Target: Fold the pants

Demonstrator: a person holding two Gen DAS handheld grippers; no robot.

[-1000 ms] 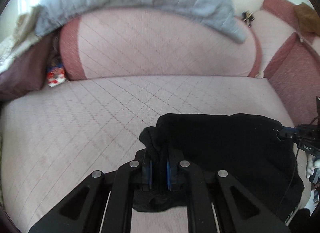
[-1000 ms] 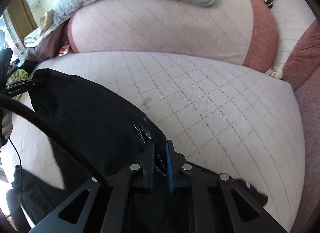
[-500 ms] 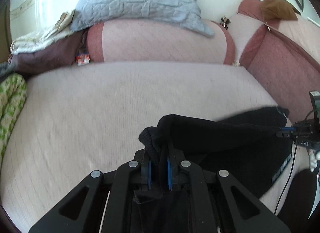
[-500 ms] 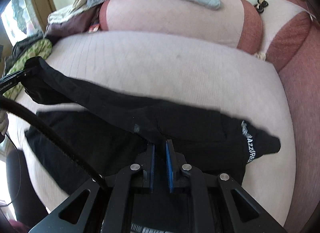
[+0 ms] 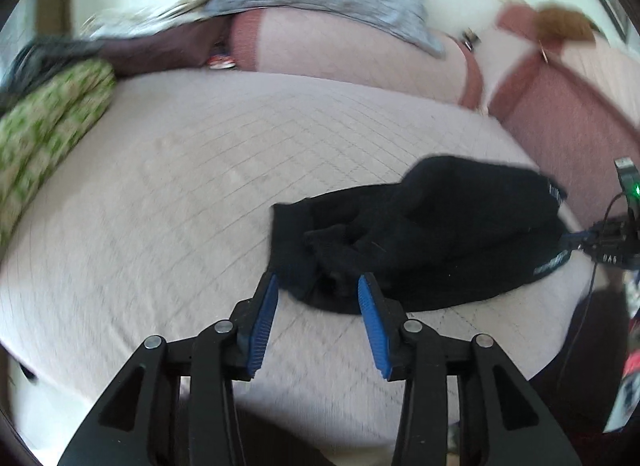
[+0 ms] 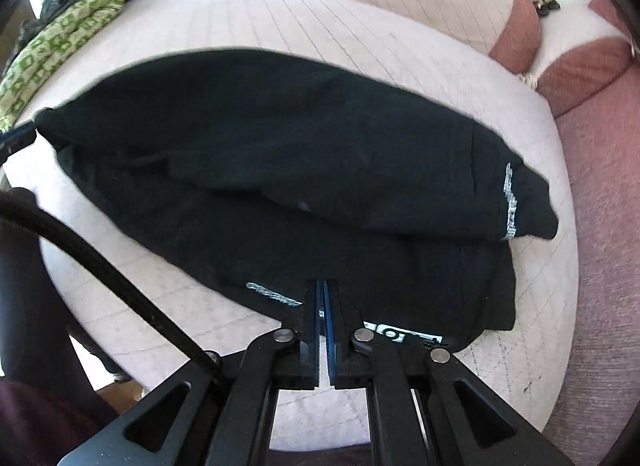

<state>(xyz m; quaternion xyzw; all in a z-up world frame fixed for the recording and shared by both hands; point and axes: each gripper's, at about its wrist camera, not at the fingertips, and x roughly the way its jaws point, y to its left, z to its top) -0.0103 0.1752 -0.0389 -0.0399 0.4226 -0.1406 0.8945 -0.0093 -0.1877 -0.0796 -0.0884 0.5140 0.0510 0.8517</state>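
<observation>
1. Your left gripper stands spread wide and grips nothing; the pants lie just ahead of its tips, running off to the right.
2. Your right gripper is pressed together on the near hem of the pants, so it is the nearer hand.
3. The black pants rest on the pink quilted cushion, long axis left to right, one layer doubled over another, edges uneven, white lettering showing.

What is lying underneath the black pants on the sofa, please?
The black pants rest on the pale quilted sofa seat, which shows all around them. A lower layer of the same pants lies under the folded-over top; anything beneath that is covered.
</observation>
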